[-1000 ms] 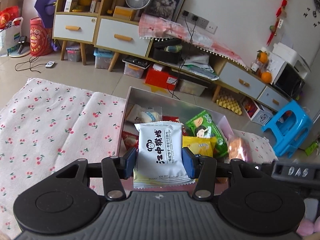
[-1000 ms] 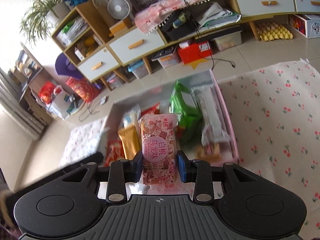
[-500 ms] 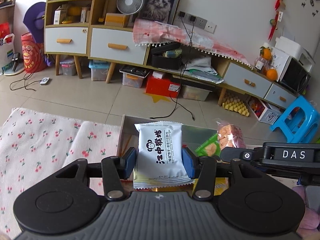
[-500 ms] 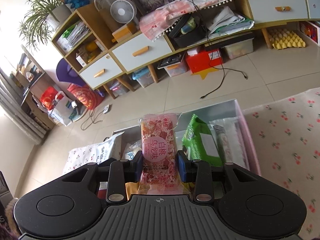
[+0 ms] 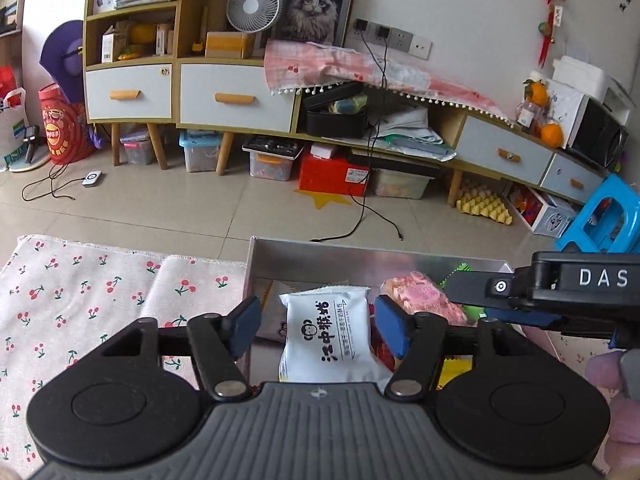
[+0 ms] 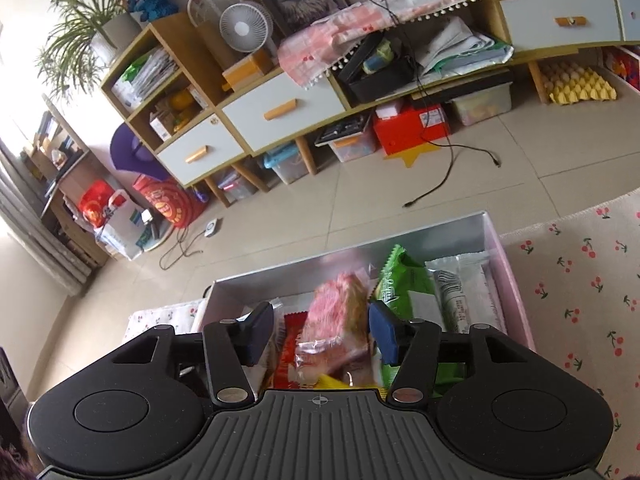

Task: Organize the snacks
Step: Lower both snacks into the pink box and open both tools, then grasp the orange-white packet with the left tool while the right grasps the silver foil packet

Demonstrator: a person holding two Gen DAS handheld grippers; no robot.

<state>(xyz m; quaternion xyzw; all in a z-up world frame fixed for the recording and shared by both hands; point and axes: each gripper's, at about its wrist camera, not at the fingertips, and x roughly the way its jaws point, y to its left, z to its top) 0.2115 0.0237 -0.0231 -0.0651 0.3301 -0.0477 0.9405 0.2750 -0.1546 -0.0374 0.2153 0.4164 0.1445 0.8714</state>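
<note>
My left gripper is open over the snack box. The white biscuit packet sits loose between its blue pads, apart from both. My right gripper is open too, over the same box. The pink peach snack packet is blurred between its pads, tilted, no longer pinched. In the left wrist view that pink packet shows just right of the white one, under the other gripper's black body.
The box holds a green packet, a white wrapped bar, and red and yellow packets. It stands on a cherry-print cloth at the table's far edge. Beyond are tiled floor, cabinets and a blue stool.
Both grippers have opened and let go of their packets, which drop into the box. Both views tilted up from the box toward the room.
</note>
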